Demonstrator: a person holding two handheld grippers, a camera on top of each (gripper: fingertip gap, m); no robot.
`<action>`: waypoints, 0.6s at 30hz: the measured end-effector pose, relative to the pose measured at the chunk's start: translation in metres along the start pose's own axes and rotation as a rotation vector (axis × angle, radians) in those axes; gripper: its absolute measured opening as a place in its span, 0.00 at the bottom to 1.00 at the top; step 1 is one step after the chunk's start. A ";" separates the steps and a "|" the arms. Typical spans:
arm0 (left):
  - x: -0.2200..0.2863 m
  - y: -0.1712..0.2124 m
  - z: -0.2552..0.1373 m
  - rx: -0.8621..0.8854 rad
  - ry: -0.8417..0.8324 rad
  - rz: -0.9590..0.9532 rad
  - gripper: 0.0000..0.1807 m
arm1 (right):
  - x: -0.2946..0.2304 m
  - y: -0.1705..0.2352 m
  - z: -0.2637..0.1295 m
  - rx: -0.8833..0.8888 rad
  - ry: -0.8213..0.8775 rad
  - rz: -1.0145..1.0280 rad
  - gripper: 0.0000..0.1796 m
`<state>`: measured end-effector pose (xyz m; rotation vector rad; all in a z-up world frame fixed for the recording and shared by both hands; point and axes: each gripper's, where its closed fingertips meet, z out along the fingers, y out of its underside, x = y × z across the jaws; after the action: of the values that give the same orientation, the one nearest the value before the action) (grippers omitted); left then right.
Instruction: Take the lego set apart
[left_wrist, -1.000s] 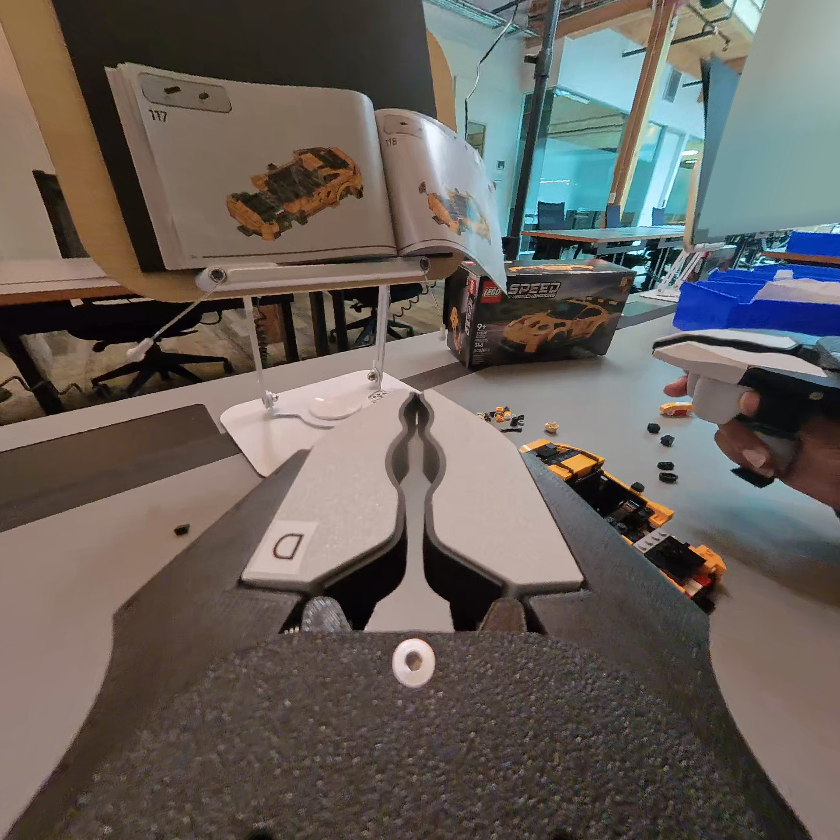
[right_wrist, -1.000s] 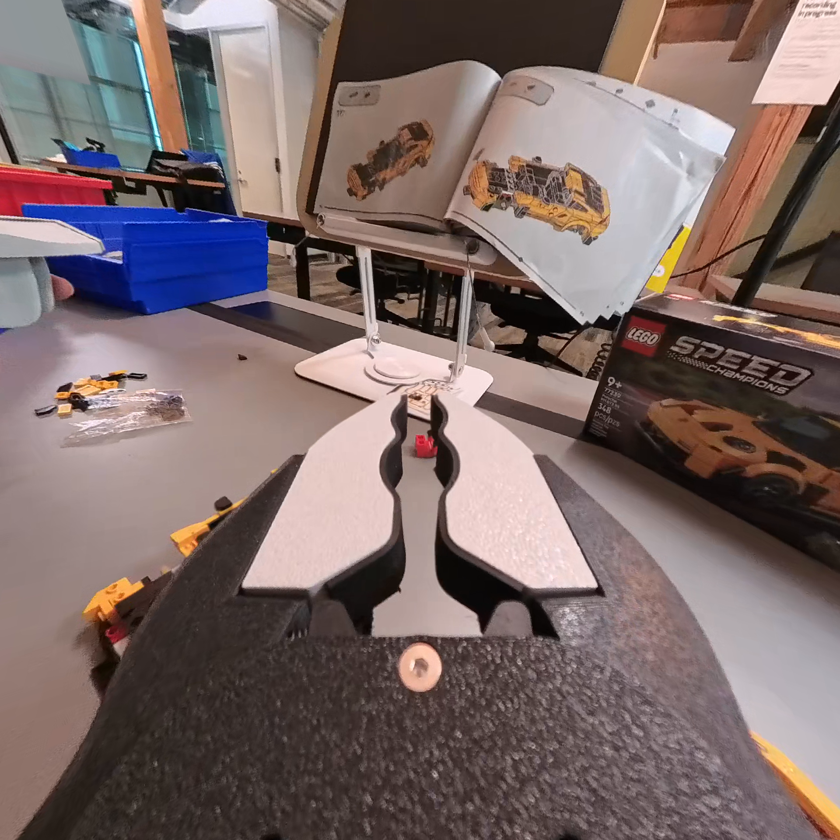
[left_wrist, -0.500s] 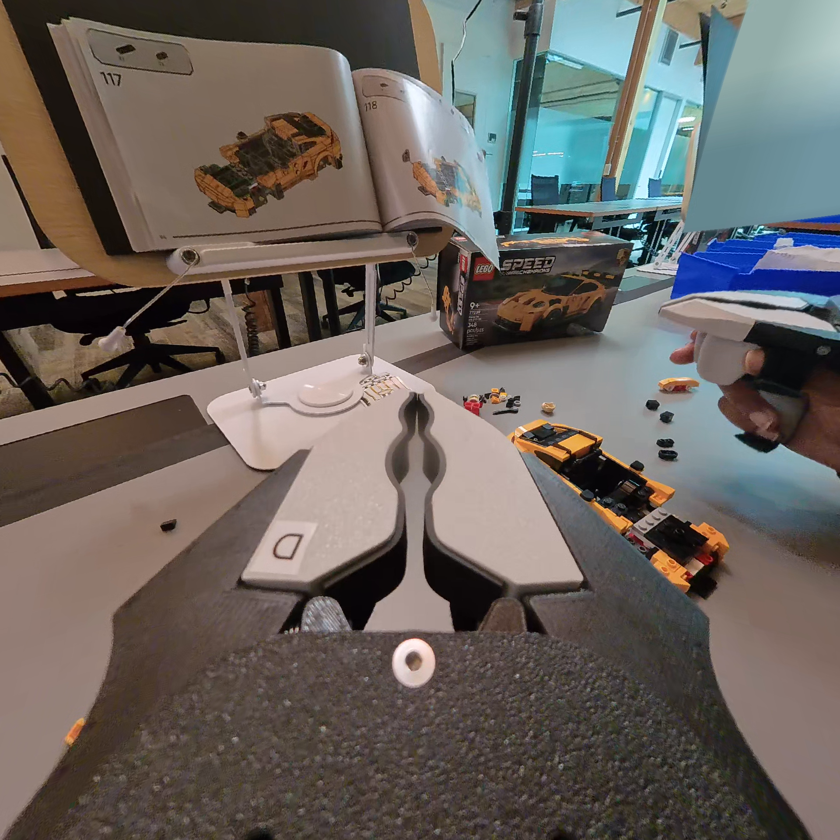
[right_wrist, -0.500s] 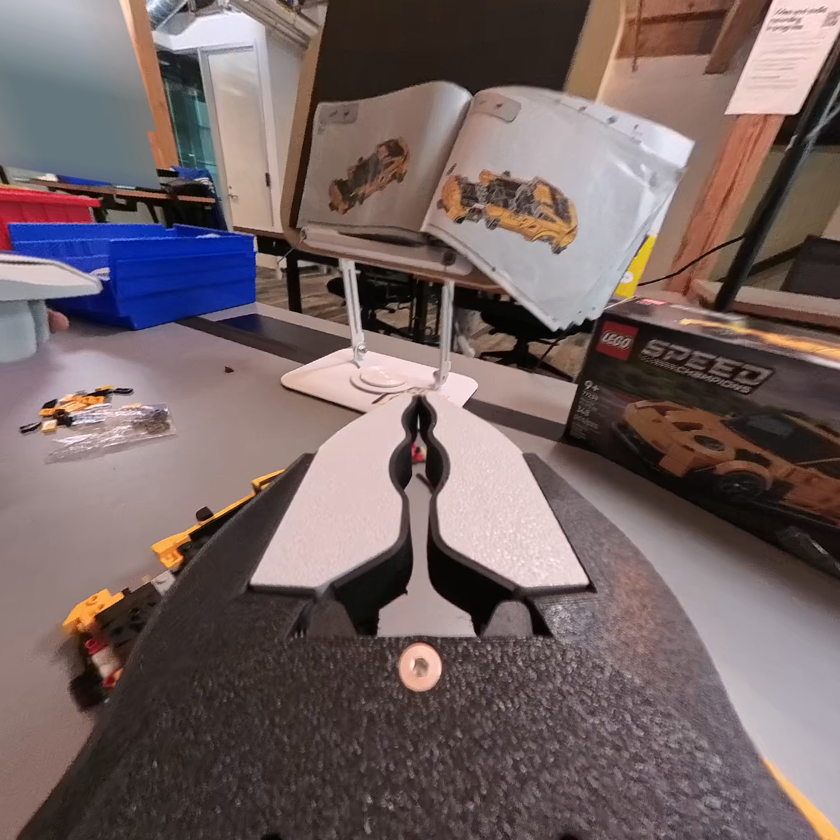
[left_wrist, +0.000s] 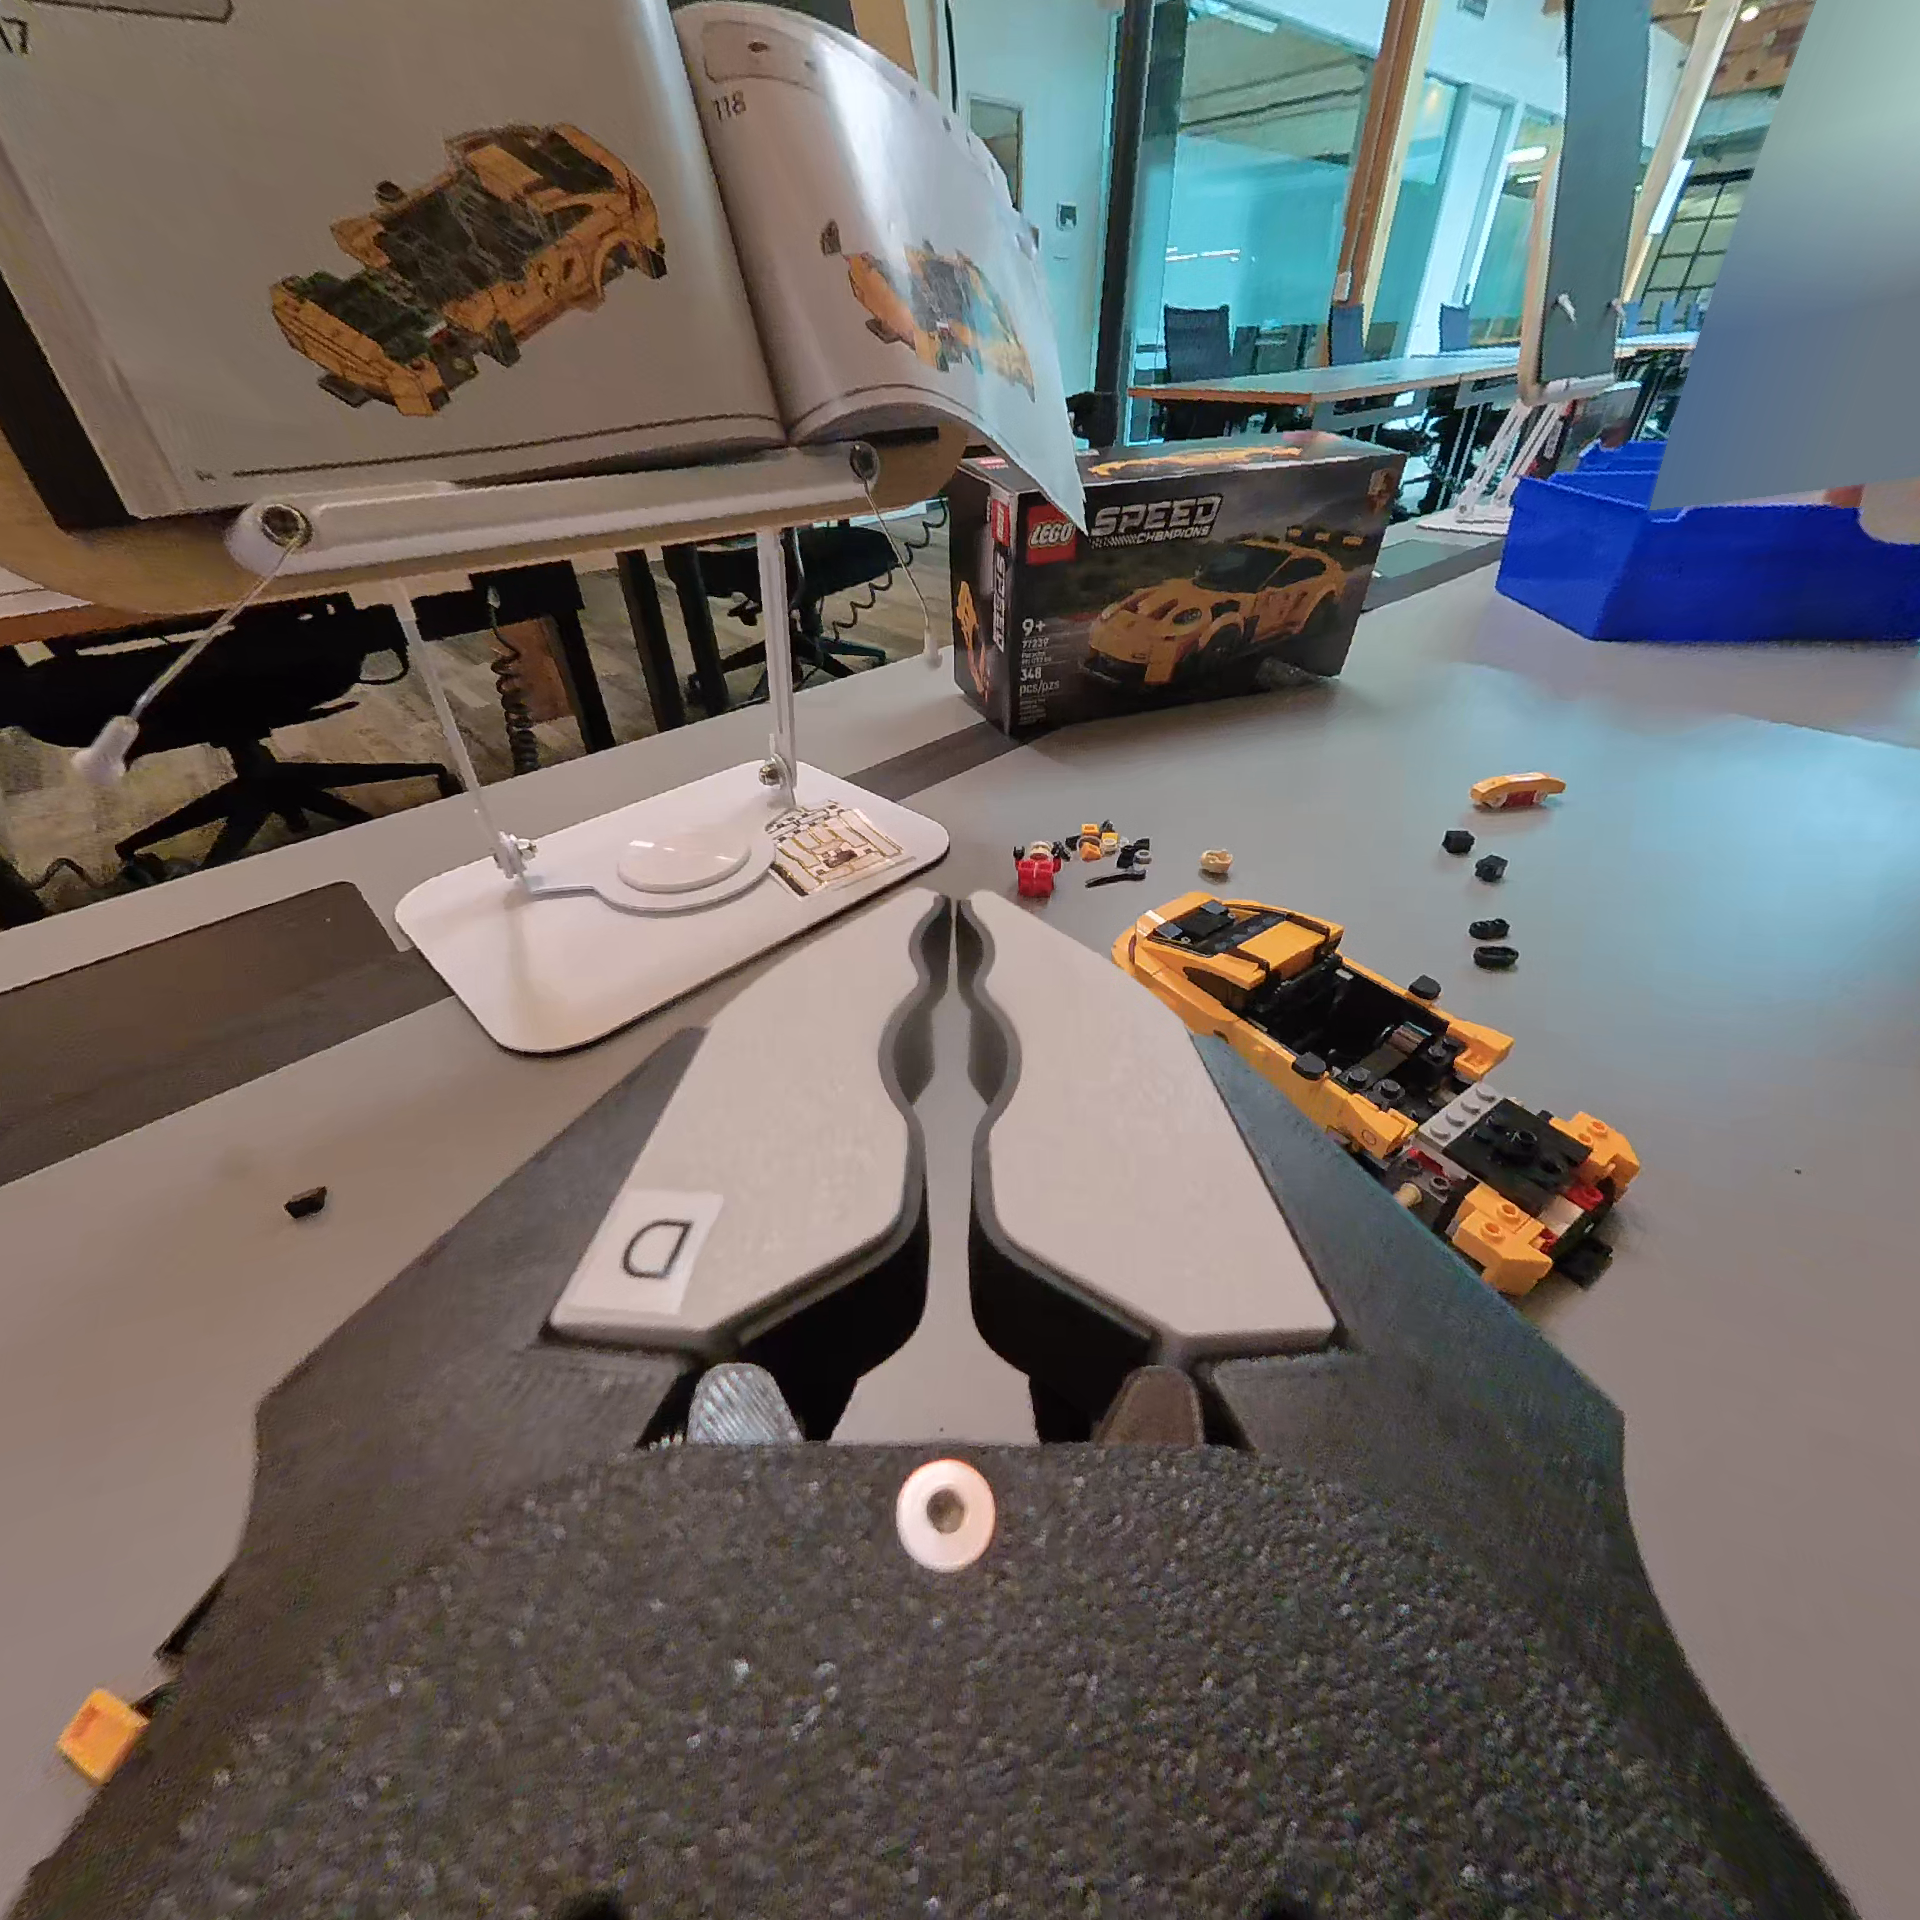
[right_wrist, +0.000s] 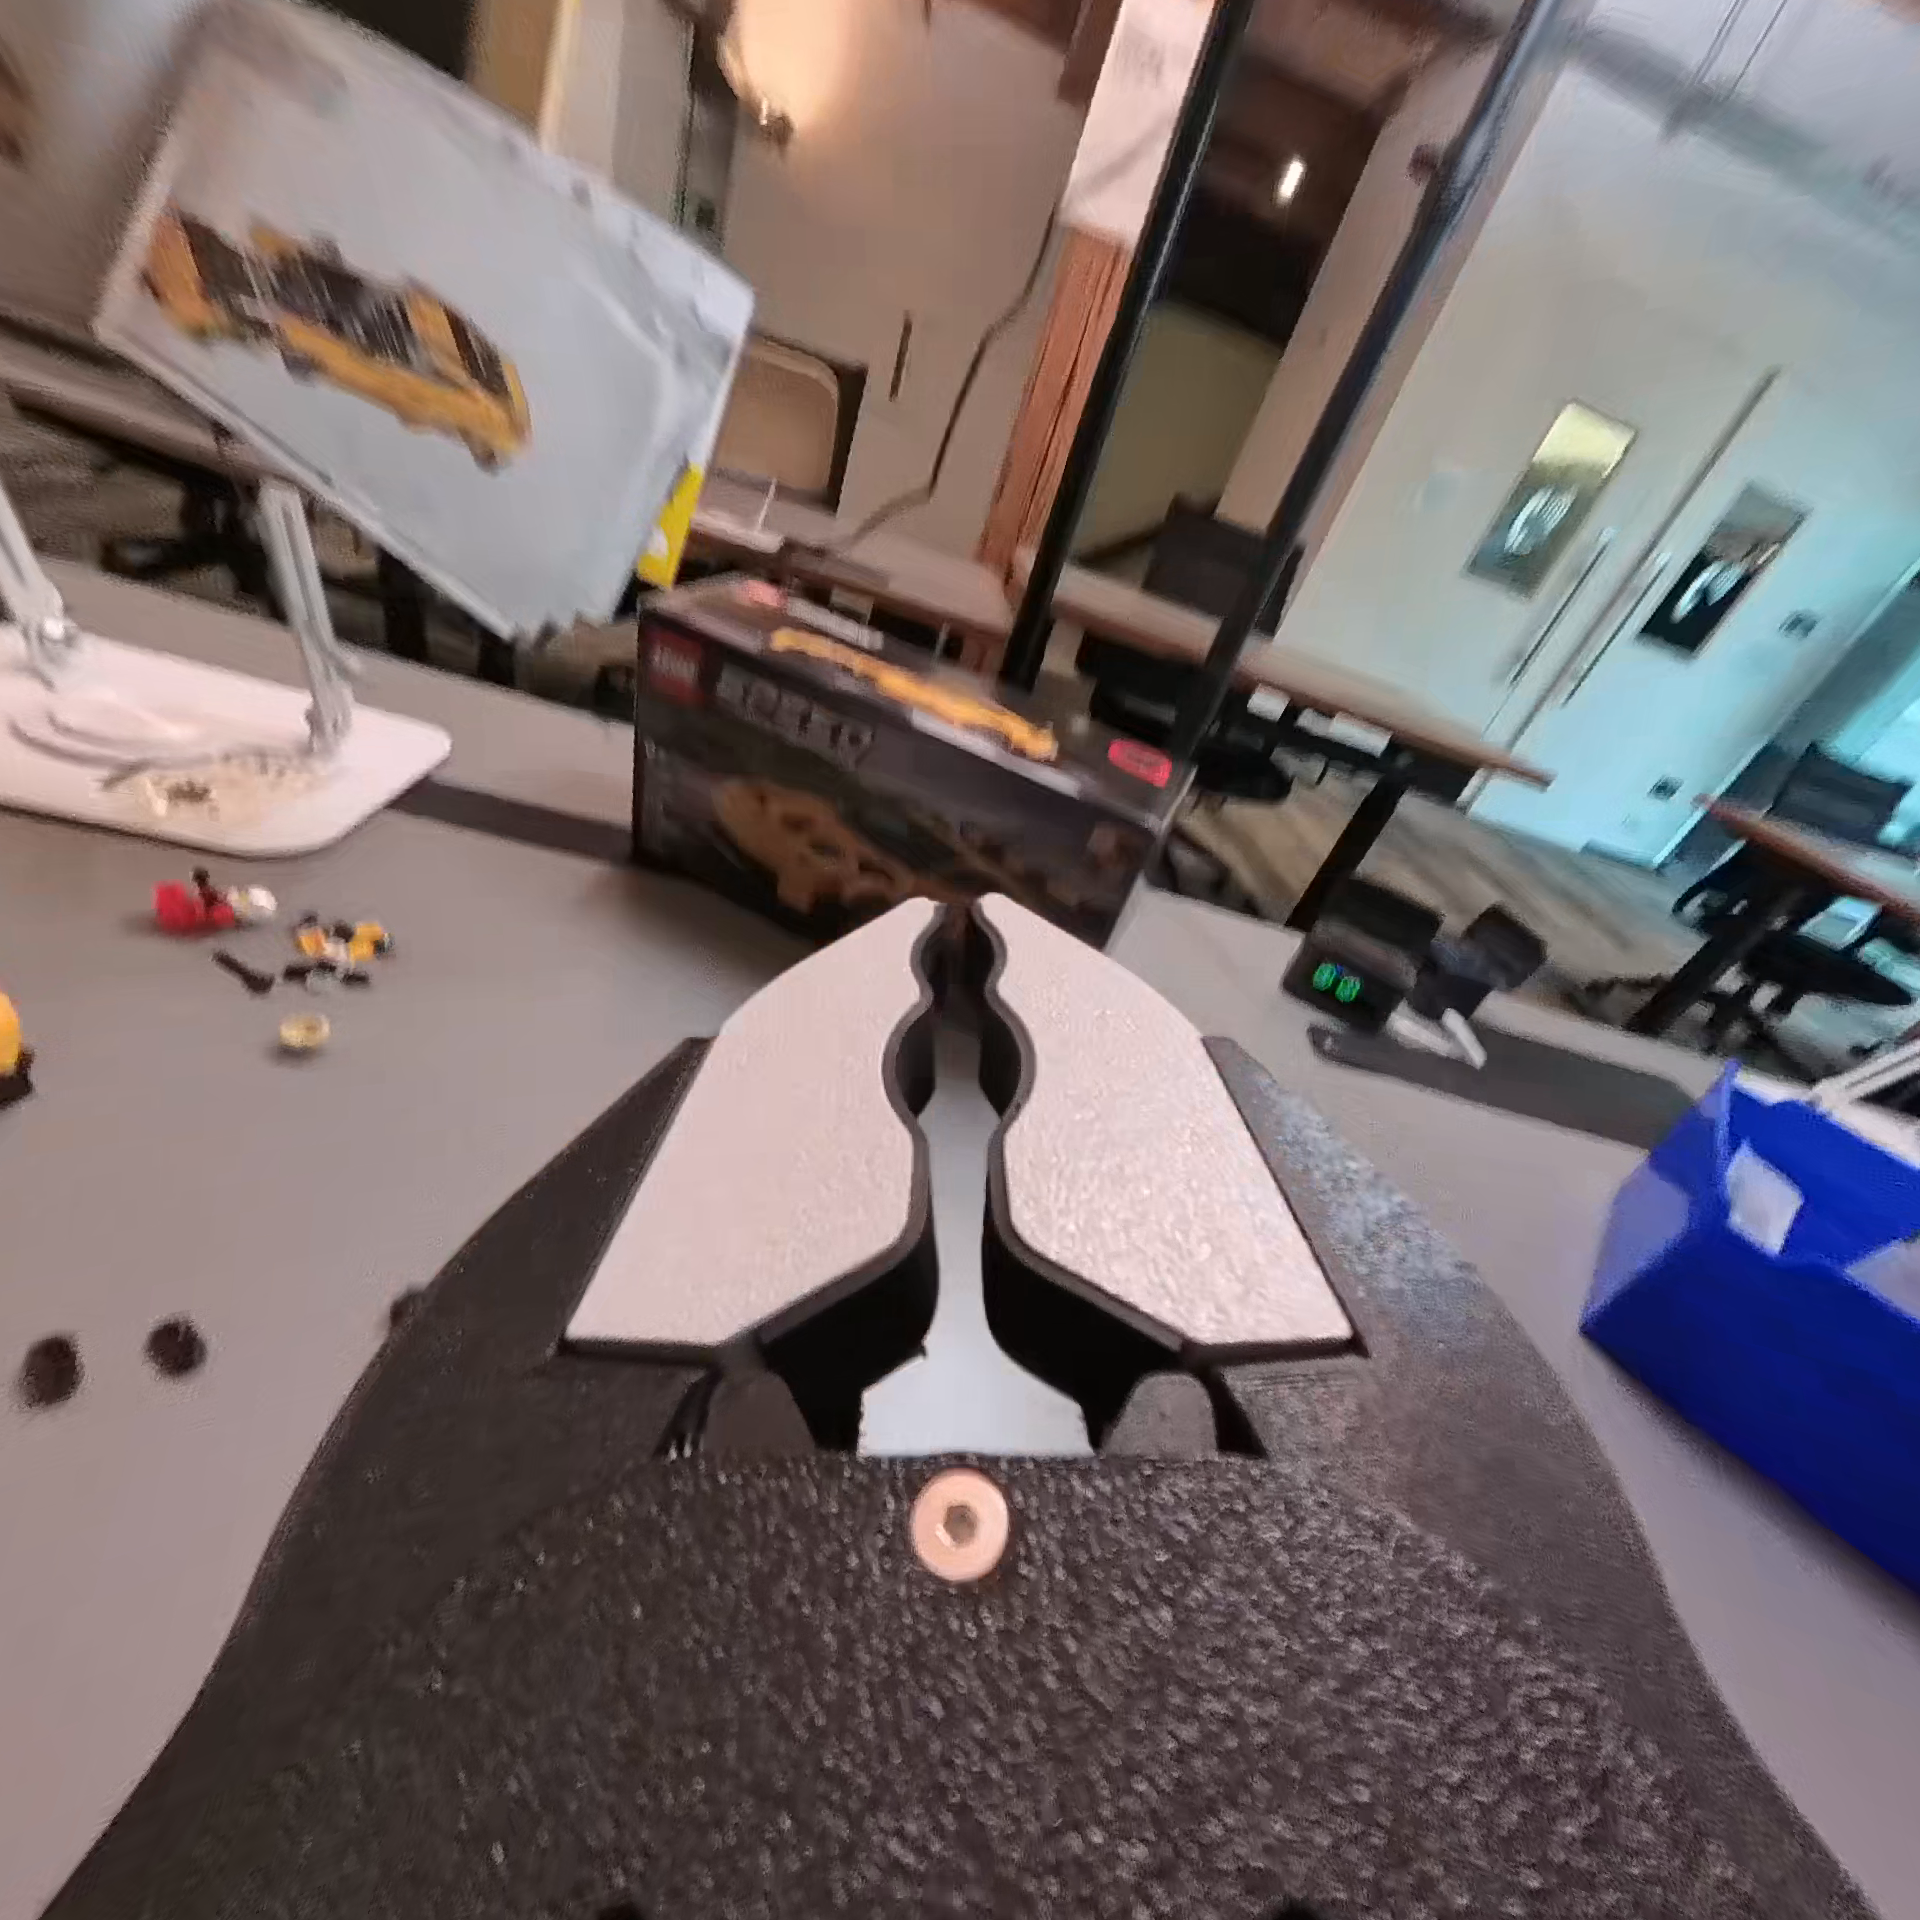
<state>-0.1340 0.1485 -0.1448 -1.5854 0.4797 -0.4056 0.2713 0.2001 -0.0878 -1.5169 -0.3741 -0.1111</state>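
The yellow and black lego car (left_wrist: 1371, 1070), partly stripped with its top off, lies on the grey table to the right of my left gripper (left_wrist: 954, 906). That gripper is shut and empty, hovering above the table beside the car. Loose small pieces (left_wrist: 1086, 852) lie just past the car's nose. My right gripper (right_wrist: 961, 916) is shut with nothing seen in it, and points at the set's dark box (right_wrist: 883, 790). In the blurred right wrist view only a yellow edge of the car (right_wrist: 6, 1029) shows at the far left, with the loose pieces (right_wrist: 312, 945) nearby.
A white book stand (left_wrist: 665, 904) holds the open instruction booklet (left_wrist: 416, 239). The set's box (left_wrist: 1174, 582) stands behind. Blue bins (left_wrist: 1704, 561) (right_wrist: 1787, 1299) sit at the right. Small black parts (left_wrist: 1486, 914), a yellow curved part (left_wrist: 1517, 790), a black bit (left_wrist: 304, 1203) and an orange bit (left_wrist: 101, 1733) lie scattered. Across from one pair of fingers to the other is roughly 40 cm. The orange bit (left_wrist: 101, 1733) sits 20 cm or so from the ends of my left fingers.
My right gripper closed and swung right, away from the car toward the box, and left the left wrist view. My left gripper moved, so the whole car now shows.
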 end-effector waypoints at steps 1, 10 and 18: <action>0.001 0.001 0.000 -0.003 0.004 0.001 0.00 | 0.001 0.012 0.000 -0.054 -0.029 0.016 0.02; 0.009 0.010 0.006 -0.040 0.044 0.009 0.00 | -0.052 0.115 0.018 -0.498 -0.534 -0.071 0.13; 0.010 0.010 0.005 -0.044 0.052 0.014 0.00 | -0.073 0.154 0.028 -0.674 -0.700 -0.201 0.09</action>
<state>-0.1237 0.1472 -0.1551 -1.6166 0.5423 -0.4287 0.2449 0.2257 -0.2568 -2.1611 -1.1334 0.1630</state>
